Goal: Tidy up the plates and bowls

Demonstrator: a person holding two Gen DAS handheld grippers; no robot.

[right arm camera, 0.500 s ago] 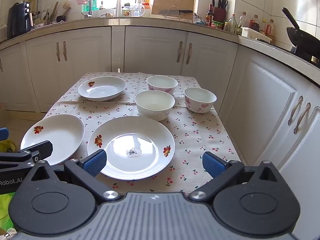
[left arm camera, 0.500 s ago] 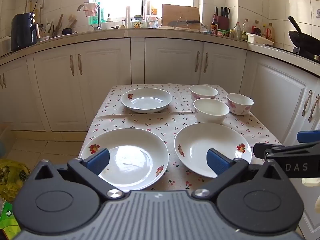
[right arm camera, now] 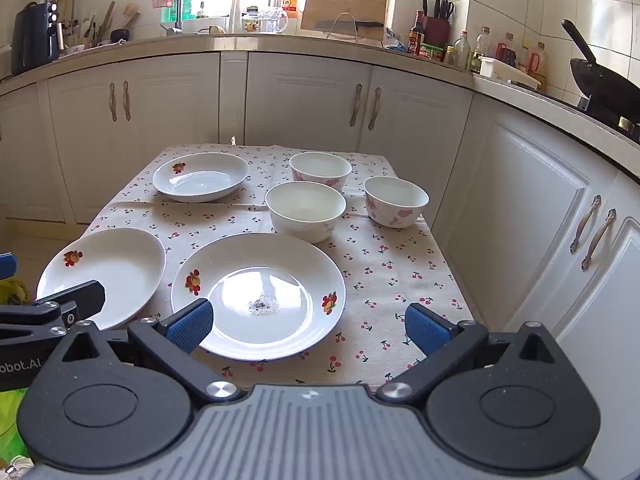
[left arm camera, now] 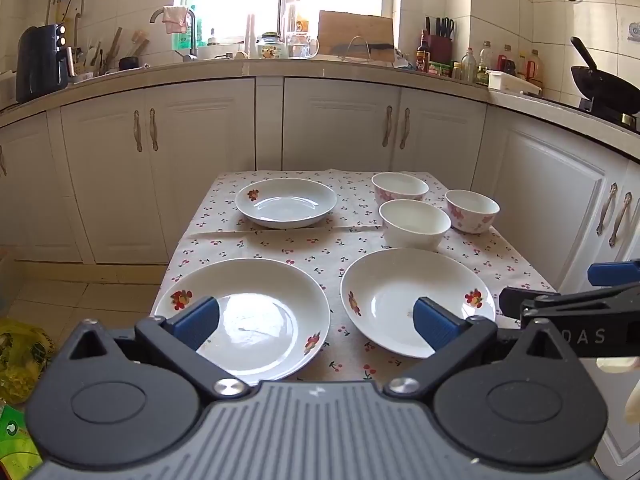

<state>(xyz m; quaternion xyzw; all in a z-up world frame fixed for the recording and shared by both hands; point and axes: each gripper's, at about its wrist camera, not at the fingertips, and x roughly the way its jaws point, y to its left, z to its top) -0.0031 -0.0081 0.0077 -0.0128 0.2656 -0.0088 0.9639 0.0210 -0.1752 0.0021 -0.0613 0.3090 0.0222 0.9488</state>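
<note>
Nothing looks sorted yet. Three plates and three bowls lie singly on the cherry-print cloth of the bench [left arm camera: 256,244], none stacked on another, so by my reading the whole job of gathering them is still ahead.

In the left wrist view, the near left plate [left arm camera: 244,316] sits at about 7 o'clock on the bench, the near right plate [left arm camera: 416,300] at about 5 o'clock, and the far plate [left arm camera: 286,203] at about 11 o'clock. The bowls cluster toward 1 and 2 o'clock: the plain white bowl [left arm camera: 414,224] just behind the near right plate, the far pink-flowered bowl [left arm camera: 400,189] behind it, and the right pink-flowered bowl [left arm camera: 472,211] nearest the right edge. The right wrist view shows a small dark speck of residue in the middle of the near right plate.

The left gripper [left arm camera: 316,320] hovers over the bench's near edge with its jaws spread wide and nothing between them; the right gripper [right arm camera: 308,324] does the same over the near right plate's front rim, also wide and empty. Neither touches any dish.

Readable writing is sparse: "DAS" on the side of the right gripper in the left wrist view, and "obot.AI", cut off at the frame edge, on the left gripper in the right wrist view. Labels on the countertop bottles are too small to read.
</note>
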